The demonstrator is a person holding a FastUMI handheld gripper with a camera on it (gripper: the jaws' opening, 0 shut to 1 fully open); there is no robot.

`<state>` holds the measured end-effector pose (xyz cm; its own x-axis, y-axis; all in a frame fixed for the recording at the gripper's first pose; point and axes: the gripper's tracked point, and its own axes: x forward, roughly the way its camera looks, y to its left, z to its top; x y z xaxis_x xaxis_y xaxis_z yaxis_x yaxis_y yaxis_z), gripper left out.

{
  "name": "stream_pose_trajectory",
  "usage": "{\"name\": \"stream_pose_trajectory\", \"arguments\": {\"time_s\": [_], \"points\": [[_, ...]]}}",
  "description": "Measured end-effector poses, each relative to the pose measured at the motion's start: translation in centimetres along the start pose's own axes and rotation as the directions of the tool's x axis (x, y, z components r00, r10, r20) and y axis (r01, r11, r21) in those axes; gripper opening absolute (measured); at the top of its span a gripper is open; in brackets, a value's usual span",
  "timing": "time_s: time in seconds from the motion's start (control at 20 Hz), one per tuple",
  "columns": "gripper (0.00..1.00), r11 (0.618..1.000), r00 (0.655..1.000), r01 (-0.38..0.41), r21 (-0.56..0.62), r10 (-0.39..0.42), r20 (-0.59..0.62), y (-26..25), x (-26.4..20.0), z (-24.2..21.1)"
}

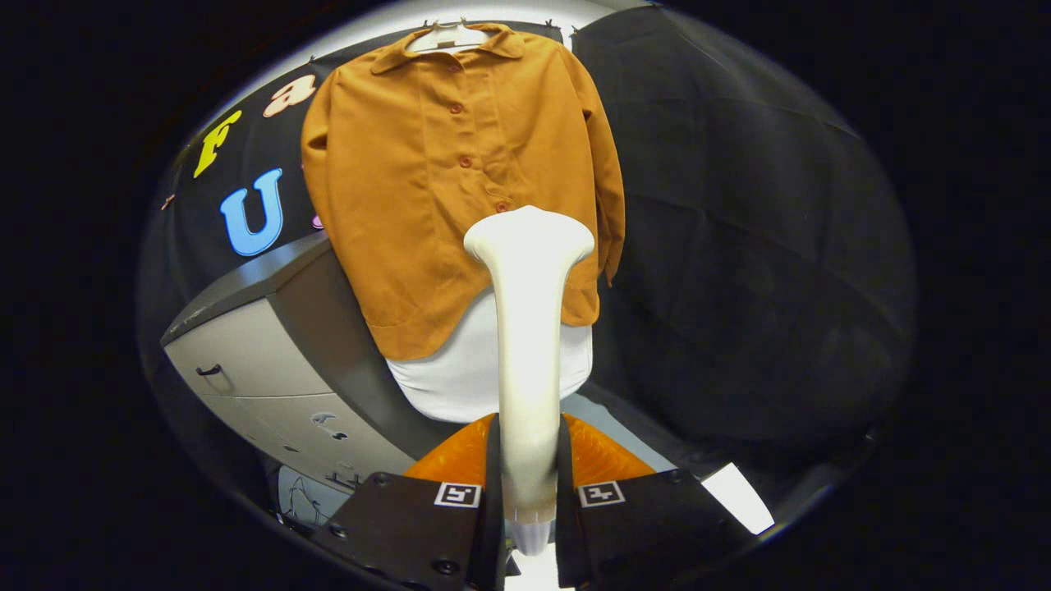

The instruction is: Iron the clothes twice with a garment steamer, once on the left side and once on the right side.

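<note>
One gripper point(527, 492) in frame, its two fingers point(493, 484) clamped on the handle of one garment steamer point(530, 328), one finger pressing each side of the shaft with no gap showing. Steamer: cream-white, slim shaft rising upright from between the fingers, flaring to a broad rounded head at the top. Two square black-and-white marker tags point(457, 494) on the gripper body, one either side of the handle. One shirt point(443, 189): orange-brown, long-sleeved, collared, hanging beyond the fingers on one white hanger point(447, 37), front placket facing the camera. Buttons counted on the placket: five visible, the lowest sitting just above the steamer head. The steamer head overlaps the lower centre of the shirt, about at the placket; whether it touches the cloth, cannot tell. Both sleeves hang down at the shirt's sides, two in all. Behind the shirt hem, one white panel point(460, 377) extends below the cloth. To the left of the shirt, one grey cabinet point(263, 369) with a dark top, and one dark pull handle visible on its front. Just ahead of the fingers, behind the steamer shaft, one orange rounded object point(460, 455) sits low; what it is, cannot tell. Black cloth wall point(739, 246) fills the right side behind the shirt.
</note>
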<state>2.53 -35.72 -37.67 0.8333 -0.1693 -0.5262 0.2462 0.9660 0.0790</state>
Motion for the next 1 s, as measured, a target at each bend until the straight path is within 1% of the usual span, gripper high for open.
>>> {"name": "stream_pose_trajectory", "arguments": {"time_s": [0.2, 0.35, 0.45, 0.7, 0.8, 1.0], "points": [[0.28, 1.0, 0.996, -0.024, -0.001, 0.024, 0.09, 2.6, -2.8, 3.6], [0.28, 0.999, 0.989, -0.039, -0.004, 0.039, 0.145, 4.1, -4.0, 6.6], [0.28, 0.999, 0.981, -0.051, 0.003, 0.049, 0.189, 5.3, -4.9, 9.1], [0.28, 0.996, 0.952, -0.063, -0.057, 0.077, 0.297, 9.0, -7.2, 15.4], [0.28, 0.995, 0.945, -0.072, -0.067, 0.089, 0.315, 10.7, -7.5, 17.2], [0.28, 0.991, 0.929, -0.113, -0.075, 0.132, 0.346, 14.5, -9.0, 20.1]]}}
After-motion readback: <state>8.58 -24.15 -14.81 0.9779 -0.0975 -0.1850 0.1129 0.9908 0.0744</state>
